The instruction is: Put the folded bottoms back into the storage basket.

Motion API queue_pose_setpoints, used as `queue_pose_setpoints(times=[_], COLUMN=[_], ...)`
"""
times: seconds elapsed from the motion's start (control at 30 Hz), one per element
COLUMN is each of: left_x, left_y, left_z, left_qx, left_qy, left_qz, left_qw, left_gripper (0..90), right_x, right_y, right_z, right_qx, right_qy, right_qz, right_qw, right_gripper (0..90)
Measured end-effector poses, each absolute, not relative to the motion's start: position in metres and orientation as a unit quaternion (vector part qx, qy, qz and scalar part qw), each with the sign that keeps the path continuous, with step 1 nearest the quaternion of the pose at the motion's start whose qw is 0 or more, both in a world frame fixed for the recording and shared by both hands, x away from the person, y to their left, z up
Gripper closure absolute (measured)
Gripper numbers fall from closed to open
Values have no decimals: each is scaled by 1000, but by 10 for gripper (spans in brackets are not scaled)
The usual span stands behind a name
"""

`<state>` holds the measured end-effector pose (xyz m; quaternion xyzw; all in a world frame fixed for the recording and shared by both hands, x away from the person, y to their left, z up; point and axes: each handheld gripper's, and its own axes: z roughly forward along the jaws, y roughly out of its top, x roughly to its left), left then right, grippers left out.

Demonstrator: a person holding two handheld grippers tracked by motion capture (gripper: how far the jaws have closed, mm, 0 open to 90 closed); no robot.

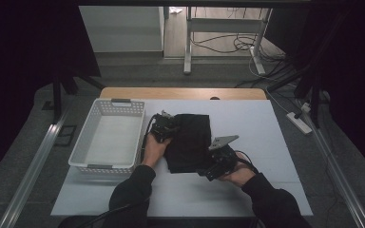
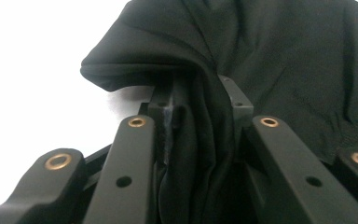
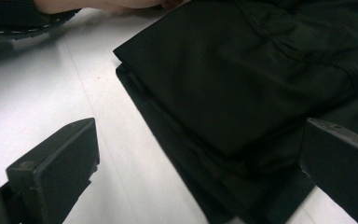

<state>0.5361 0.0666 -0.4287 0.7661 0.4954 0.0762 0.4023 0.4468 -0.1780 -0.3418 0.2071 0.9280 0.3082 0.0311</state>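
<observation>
High view looks forward and down from above the person's side, whole worktop (image 1: 266, 118) in frame. Left gripper view sits tight against the black cloth (image 2: 279, 60) — right gripper view looks along the worktop at it, close. All three share that cloth.

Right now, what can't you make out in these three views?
- Folded black garment: its type. Dark folds show no detail in any view.
- Left tongs: the pad faces, buried in the bunched cloth they clamp, left gripper view.
- Right tongs: both tips cut off by the frame edges, right gripper view.
- White basket: its near inner wall, hidden by its own rim, high view.
</observation>
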Motion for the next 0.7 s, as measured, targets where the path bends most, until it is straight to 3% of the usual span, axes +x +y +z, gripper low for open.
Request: queue_pose_setpoints(times=[0.33,0.7], left_x=[536,536], left_y=[67,67], left_z=[-429,-429], left_qx=[766,766], left_qy=[495,496], left_qz=[75,75], left_qw=[402,402], left_gripper=[717,717], right_x=[457,462], right_y=[-152,-137], right_z=[-359,-381], right_qx=[185,142], right_qy=[941,958], right_qz=[284,242], right_qw=[24,51], right_gripper=[2,13])
